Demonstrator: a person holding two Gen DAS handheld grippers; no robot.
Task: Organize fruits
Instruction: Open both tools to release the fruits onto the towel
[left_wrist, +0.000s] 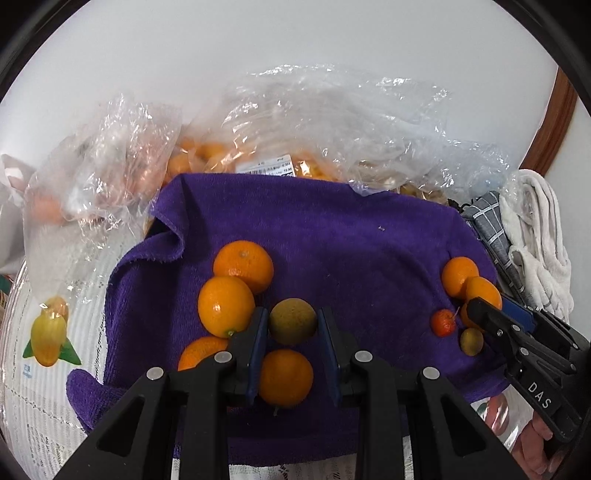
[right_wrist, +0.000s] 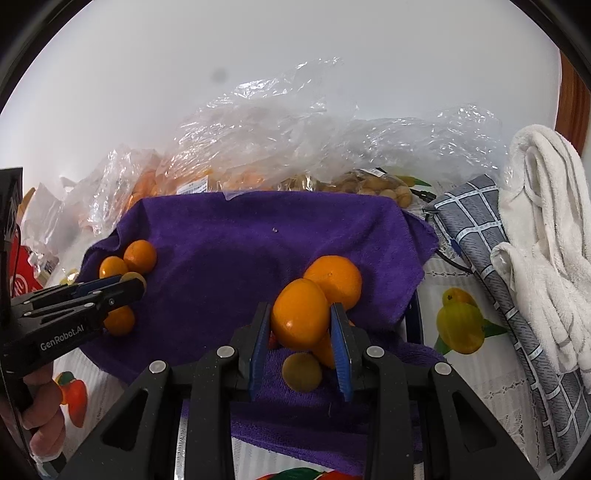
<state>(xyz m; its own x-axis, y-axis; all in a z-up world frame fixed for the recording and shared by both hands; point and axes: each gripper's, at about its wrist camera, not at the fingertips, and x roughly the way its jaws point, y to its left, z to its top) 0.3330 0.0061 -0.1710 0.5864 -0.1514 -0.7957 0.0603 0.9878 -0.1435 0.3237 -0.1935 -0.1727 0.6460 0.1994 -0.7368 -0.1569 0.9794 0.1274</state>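
Note:
A purple towel (left_wrist: 332, 236) (right_wrist: 240, 236) holds two groups of fruit. My left gripper (left_wrist: 292, 321) is shut on a greenish-brown round fruit (left_wrist: 292, 320), among several oranges (left_wrist: 225, 306) at the towel's left. My right gripper (right_wrist: 300, 317) is shut on an orange (right_wrist: 300, 317), beside another orange (right_wrist: 334, 278), a small greenish fruit (right_wrist: 302, 371) and a small red fruit (left_wrist: 443, 322). The right gripper also shows in the left wrist view (left_wrist: 480, 310), and the left gripper in the right wrist view (right_wrist: 129, 286).
Clear plastic bags of oranges (left_wrist: 207, 151) and pale fruit (right_wrist: 369, 184) lie behind the towel. A grey checked cloth (right_wrist: 480, 229) and white towels (right_wrist: 546, 229) lie at the right. A fruit-printed tablecloth (left_wrist: 48, 332) covers the table.

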